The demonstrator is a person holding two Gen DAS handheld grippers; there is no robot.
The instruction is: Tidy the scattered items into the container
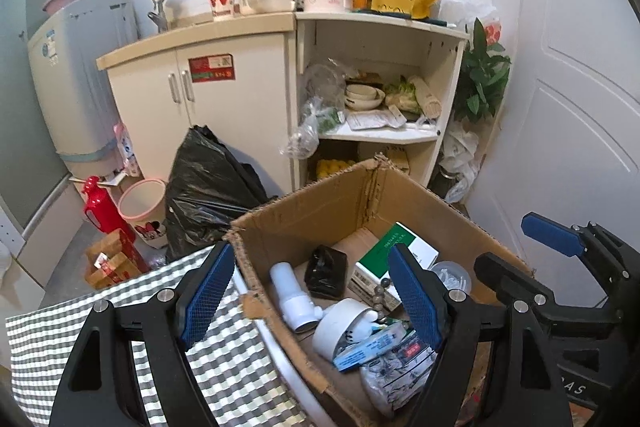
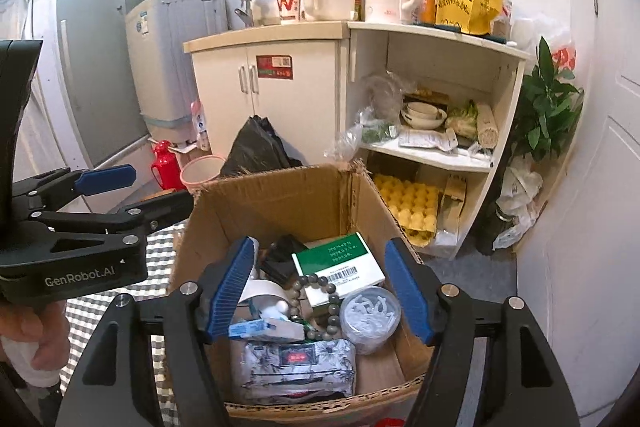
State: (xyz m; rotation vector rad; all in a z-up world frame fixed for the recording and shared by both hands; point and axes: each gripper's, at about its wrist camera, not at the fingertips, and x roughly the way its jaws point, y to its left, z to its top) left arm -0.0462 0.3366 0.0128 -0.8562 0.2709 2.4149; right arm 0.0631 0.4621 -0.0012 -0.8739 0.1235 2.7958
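Both tongs are held wide open with nothing between their blue pads: the left gripper (image 1: pixel 316 291) is seen at the lower middle of its frame, over the near-left corner of the cardboard box (image 1: pixel 320 203), and the right gripper (image 2: pixel 324 291) is centred above the same box. Inside, a green-and-white carton (image 2: pixel 340 263), a bead bracelet (image 2: pixel 320 287), a white pipe fitting (image 1: pixel 292 295), a black pouch (image 1: pixel 326 271), a round clear tub (image 2: pixel 370 311) and a patterned packet (image 2: pixel 296 363) are piled together. A checked cloth (image 1: pixel 224 367) is spread at lower left.
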